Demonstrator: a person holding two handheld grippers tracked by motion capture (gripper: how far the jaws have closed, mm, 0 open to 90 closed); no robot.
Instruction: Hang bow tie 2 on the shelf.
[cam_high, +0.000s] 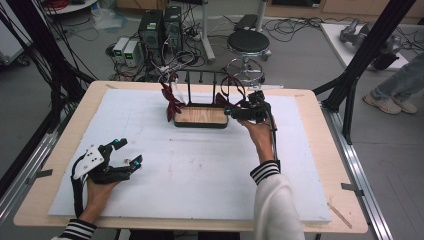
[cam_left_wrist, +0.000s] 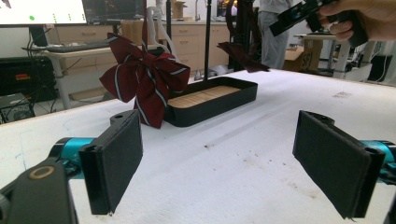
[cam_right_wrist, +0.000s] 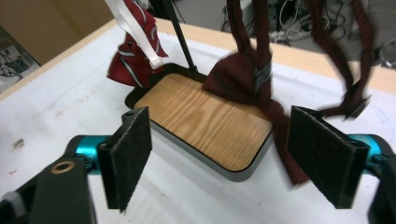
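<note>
The tray (cam_high: 201, 117) sits toward the far middle of the white board (cam_high: 190, 165), and everything else places itself around it. A rack (cam_high: 202, 82) of upright rods rises from the tray's far edge. One bow tie (cam_high: 171, 100) hangs off the rack at the tray's left end, its lower part outside the tray wall. A second bow tie (cam_right_wrist: 243, 79) hangs over the tray's right end. The right gripper (cam_high: 239, 112) is held just off that right end, above the board. The left gripper (cam_high: 125, 154) is well apart from the tray, nearer the person and to the left.
</note>
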